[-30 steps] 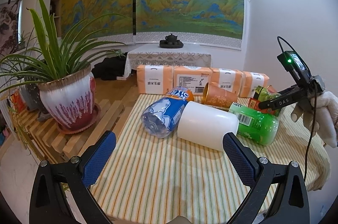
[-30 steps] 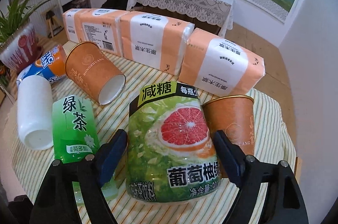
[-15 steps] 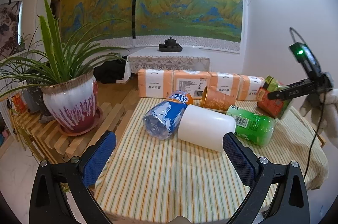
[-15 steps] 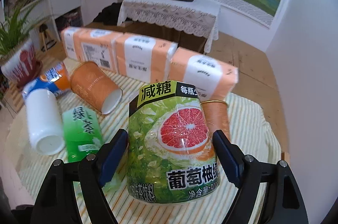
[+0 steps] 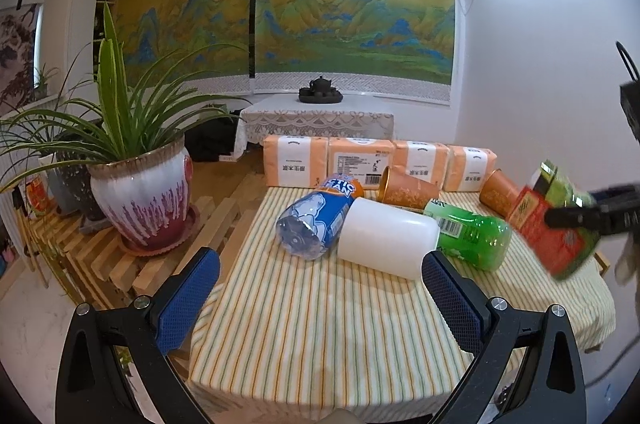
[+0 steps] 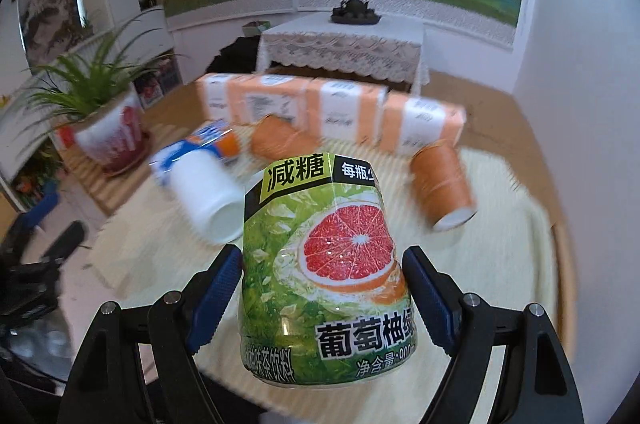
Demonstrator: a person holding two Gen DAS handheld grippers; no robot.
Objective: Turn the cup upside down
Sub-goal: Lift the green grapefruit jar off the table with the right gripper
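My right gripper (image 6: 323, 256) is shut on a green cup with a grapefruit label (image 6: 332, 304) and holds it in the air above the striped table (image 6: 500, 264). In the left wrist view this cup (image 5: 556, 224) hangs tilted at the far right, blurred. A white cup (image 5: 386, 242) lies on its side mid-table, between a blue-labelled bottle (image 5: 316, 220) and a green bottle (image 5: 472, 236). Two orange paper cups (image 5: 408, 186) (image 5: 498, 194) lie behind them. My left gripper (image 5: 320, 260) stands open over the table's near half, short of the white cup, with nothing between its fingers.
Several orange-and-white tissue packs (image 5: 360, 160) line the table's far edge. A potted plant (image 5: 144, 200) stands on a wooden rack to the left. A white wall is close on the right. The table's near edge (image 5: 320, 392) lies just before my left gripper.
The right gripper has lifted the grapefruit cup off the table and carried it to the right, tilting it. The orange cup that stood behind it now lies on its side. The left gripper has drawn back slightly.
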